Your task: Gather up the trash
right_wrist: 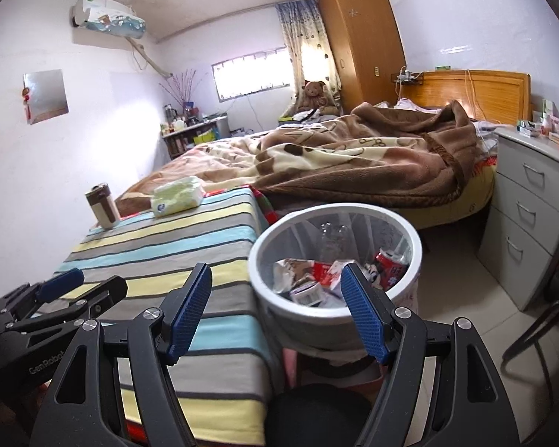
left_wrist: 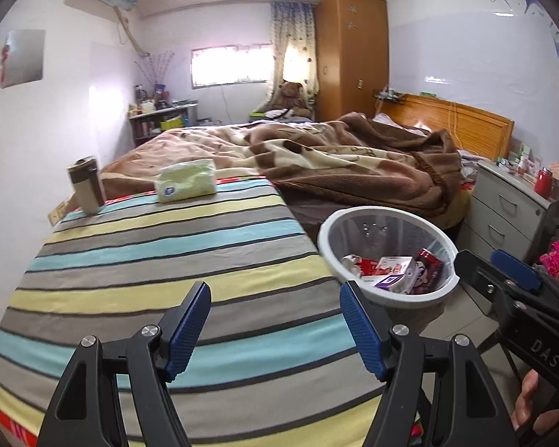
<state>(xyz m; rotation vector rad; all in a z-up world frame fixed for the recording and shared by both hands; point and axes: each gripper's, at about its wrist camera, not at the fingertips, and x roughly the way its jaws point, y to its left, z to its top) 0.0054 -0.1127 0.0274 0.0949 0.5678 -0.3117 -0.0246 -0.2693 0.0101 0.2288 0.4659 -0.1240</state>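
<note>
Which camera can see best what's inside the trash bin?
The right wrist view: the trash bin sits close and central, its cartons and red can plain. The left wrist view shows it further right, with less of the inside visible.

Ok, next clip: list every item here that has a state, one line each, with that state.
left gripper: open, nothing between the pads.
right gripper: open, empty.
trash bin: upright beside the table, partly filled with cartons and a can.
tissue pack: lying flat on the striped cloth.
cup: upright, lid on, at the table's far corner.
wardrobe: doors shut.
drawer cabinet: drawers shut.
blanket: rumpled on the bed.
</note>
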